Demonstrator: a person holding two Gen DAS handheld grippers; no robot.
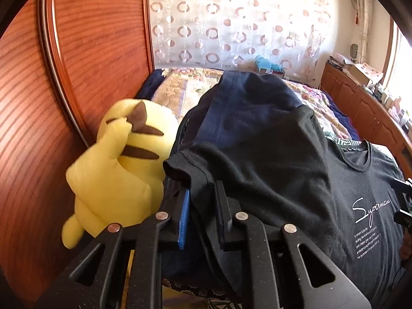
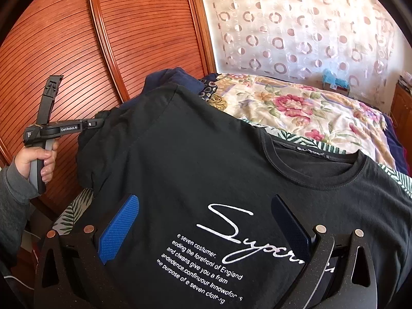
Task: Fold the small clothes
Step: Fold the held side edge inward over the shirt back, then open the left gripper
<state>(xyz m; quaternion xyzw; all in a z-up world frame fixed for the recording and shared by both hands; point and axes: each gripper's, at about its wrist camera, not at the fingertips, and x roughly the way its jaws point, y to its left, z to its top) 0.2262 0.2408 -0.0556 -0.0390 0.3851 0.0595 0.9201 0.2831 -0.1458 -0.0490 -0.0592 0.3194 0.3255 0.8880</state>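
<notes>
The bed (image 2: 296,108) lies under a floral quilt (image 2: 309,113), with a slatted wooden wardrobe (image 2: 116,38) on one side and a circle-patterned curtain (image 2: 296,25) behind it. A black T-shirt (image 2: 206,159) lies spread front-up on the bed, its white script print and neckline showing, over a leaf-patterned sheet (image 2: 394,177). One side of the shirt is lifted and folded inward over the body. Beyond it sits a heap of navy clothes (image 1: 244,103). A yellow plush toy (image 1: 118,170) stands beside the shirt, against the wardrobe.

The left gripper (image 1: 203,200) has its jaws narrow, pinching the shirt's sleeve hem and holding it up above the bed; the person's hand (image 2: 38,162) grips its handle. The right gripper (image 2: 206,226) hovers over the chest print, jaws wide, with its blue pads (image 2: 118,229) on either side of the lettering and nothing held between them.
</notes>
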